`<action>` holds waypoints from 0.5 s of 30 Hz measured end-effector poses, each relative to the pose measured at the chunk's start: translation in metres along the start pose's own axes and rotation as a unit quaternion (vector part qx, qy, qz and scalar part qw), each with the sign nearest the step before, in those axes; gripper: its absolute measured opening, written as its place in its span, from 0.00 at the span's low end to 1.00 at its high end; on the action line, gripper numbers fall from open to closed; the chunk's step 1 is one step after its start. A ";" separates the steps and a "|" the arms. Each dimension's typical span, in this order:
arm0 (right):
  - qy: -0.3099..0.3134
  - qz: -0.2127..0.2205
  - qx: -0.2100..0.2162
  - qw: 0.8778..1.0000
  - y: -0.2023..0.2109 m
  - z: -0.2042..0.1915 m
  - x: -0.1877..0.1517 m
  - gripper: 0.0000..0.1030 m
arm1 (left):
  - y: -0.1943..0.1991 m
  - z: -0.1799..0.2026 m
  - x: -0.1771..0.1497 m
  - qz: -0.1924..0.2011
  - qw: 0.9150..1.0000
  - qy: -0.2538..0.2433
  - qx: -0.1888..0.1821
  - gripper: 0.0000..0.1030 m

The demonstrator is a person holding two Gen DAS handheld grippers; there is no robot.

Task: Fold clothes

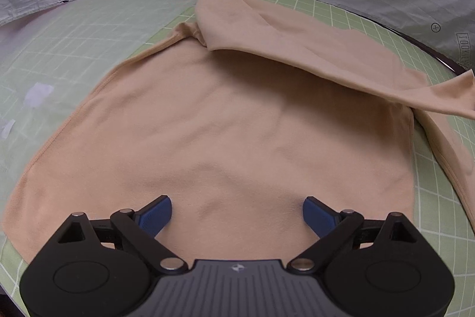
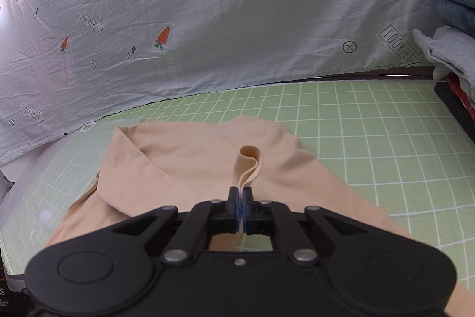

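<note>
The beige garment (image 1: 237, 132) lies spread on the green cutting mat (image 1: 430, 198) and fills the middle of the left wrist view. Its far part is folded over: one long flap, maybe a sleeve, runs from the upper centre of the frame down to the right edge, and it lies on top of the flat body of the cloth. In the right wrist view the same garment (image 2: 184, 165) is in the lower centre, with a folded corner at the left.

The left gripper (image 1: 237, 213) hovers over the near part of the garment at the bottom of the frame. Its blue pads (image 1: 156, 216) stand wide apart and nothing is between them.

The right gripper (image 2: 240, 205) is closed tightly on a thin edge of the beige cloth, which makes a small loop just above the fingertips.

Behind the mat hangs a pale printed sheet (image 2: 237, 20) with small carrots and arrows on it. At the right edge of the right wrist view there is a pile of other clothes (image 2: 451, 28), blue and grey.
</note>
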State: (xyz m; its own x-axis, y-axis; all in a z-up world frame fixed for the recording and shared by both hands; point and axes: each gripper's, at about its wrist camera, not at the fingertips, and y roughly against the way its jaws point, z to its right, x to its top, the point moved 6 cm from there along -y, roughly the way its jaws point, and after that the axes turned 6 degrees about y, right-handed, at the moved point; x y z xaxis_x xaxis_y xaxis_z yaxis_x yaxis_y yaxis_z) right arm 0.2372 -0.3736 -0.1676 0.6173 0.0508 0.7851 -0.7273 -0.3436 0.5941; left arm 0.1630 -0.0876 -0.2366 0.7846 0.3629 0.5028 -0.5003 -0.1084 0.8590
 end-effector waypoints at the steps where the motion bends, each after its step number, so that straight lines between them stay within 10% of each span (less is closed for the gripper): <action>1: -0.001 0.005 -0.007 1.000 0.001 0.010 0.002 0.02 | -0.002 0.004 -0.001 -0.002 1.000 -0.008 0.011 0.98; 9: -0.011 0.046 -0.104 0.993 0.015 0.081 0.014 0.02 | -0.004 0.010 -0.003 -0.001 1.000 -0.005 0.030 1.00; 15: -0.056 -0.046 -0.128 0.989 -0.010 0.112 -0.029 0.03 | -0.004 0.013 -0.001 -0.005 0.999 -0.002 0.033 1.00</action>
State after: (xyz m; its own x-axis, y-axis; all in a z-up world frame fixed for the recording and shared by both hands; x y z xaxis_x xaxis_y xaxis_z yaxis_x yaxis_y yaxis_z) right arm 0.2602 -0.4766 -0.2160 0.7035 -0.0373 0.7098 -0.7096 -0.0926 0.6985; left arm 0.1688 -0.0999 -0.2395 0.7913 0.3605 0.4938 -0.4669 -0.1651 0.8687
